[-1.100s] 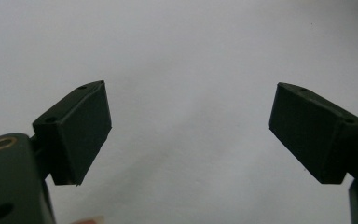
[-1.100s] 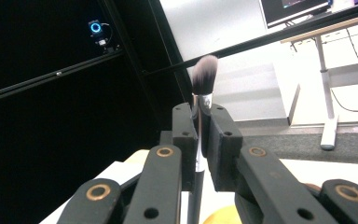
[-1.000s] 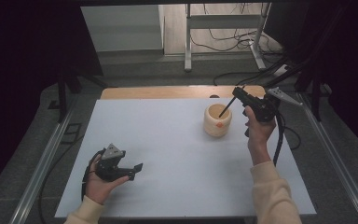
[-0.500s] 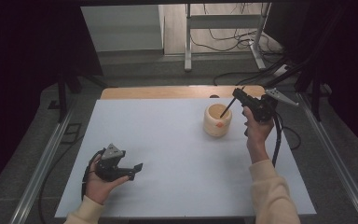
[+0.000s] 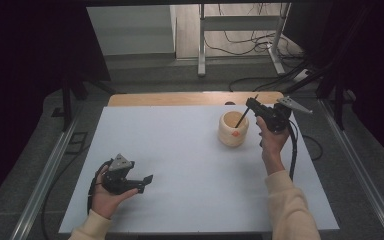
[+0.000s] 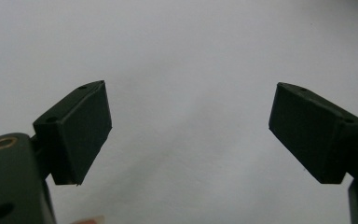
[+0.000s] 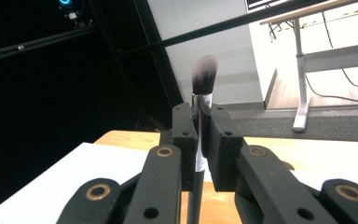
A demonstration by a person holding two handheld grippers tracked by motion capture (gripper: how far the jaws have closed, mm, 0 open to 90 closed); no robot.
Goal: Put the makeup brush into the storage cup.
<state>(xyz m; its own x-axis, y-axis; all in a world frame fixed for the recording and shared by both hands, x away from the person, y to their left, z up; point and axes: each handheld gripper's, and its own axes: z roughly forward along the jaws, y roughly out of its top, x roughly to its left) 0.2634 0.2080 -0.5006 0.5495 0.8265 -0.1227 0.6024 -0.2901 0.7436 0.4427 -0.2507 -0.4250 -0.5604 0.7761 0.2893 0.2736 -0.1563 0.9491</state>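
A cream cup (image 5: 233, 131) with an orange mark stands on the white table top (image 5: 180, 150) at the right. My right gripper (image 5: 252, 104) hovers just above and to the right of it, shut on a makeup brush (image 5: 241, 120) whose dark handle slants down into the cup's mouth. In the right gripper view the brush (image 7: 203, 74) stands upright, bristles up, clamped between the right gripper (image 7: 200, 119) pads. My left gripper (image 5: 147, 179) rests in a hand at the table's near left, open. In its own view the left gripper (image 6: 189, 126) has only white table between its jaws.
A wooden strip (image 5: 180, 98) borders the table's far edge. Metal rails (image 5: 45, 175) run along both sides. A desk frame (image 5: 202, 45) and cables (image 5: 250, 47) lie on the floor beyond. The cable (image 5: 294, 150) of the right gripper hangs by the right forearm.
The right gripper has sunk slightly with the brush toward the cup. The left hand has kept still.
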